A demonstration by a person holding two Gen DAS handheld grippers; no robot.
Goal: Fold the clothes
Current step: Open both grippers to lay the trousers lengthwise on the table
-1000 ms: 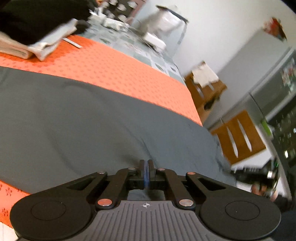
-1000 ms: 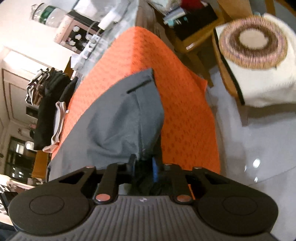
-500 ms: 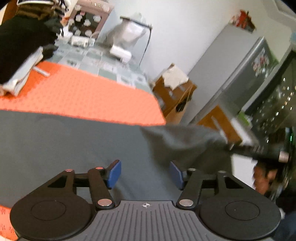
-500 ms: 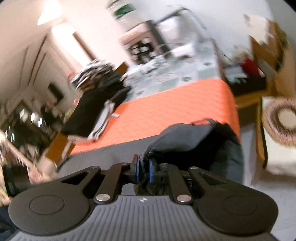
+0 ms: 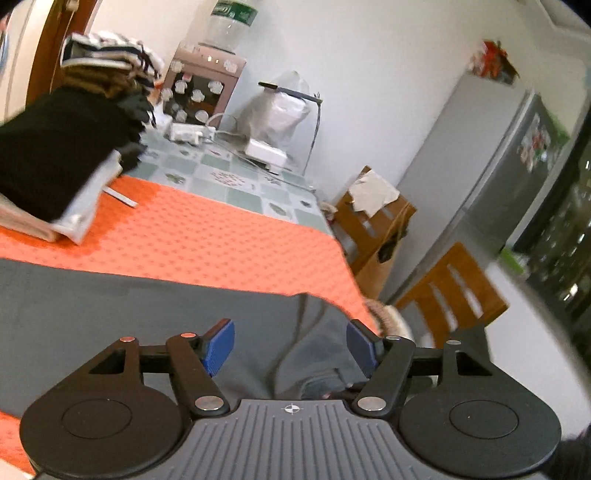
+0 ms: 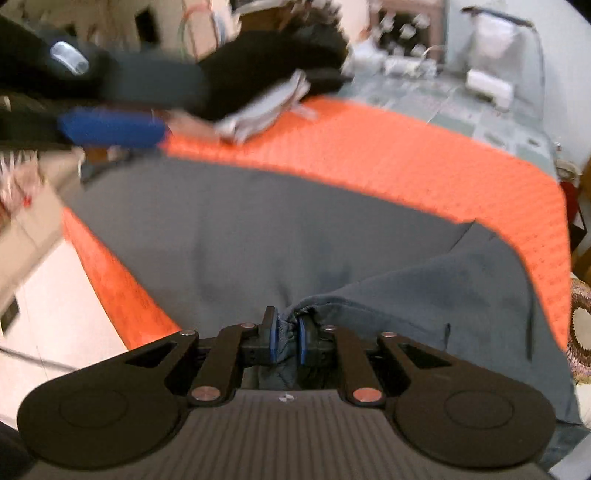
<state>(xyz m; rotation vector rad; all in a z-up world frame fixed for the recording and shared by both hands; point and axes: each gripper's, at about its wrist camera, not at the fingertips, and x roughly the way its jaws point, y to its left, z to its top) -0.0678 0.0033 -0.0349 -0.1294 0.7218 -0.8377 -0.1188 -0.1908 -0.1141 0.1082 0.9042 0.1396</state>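
Right gripper [image 6: 284, 338] pinches a grey garment [image 6: 258, 236] fold, jaws easing apart. Left gripper [image 5: 291, 345] opening wide, empty, above the orange cloth's [image 5: 207, 236] near edge.

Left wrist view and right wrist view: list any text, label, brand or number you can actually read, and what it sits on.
No text can be read in either view.
Green label on the water bottle: print too blurred to read.
Magnets and papers on the fridge: too small to read.
Crosshair mark on the left tool: a symbol only, no letters.
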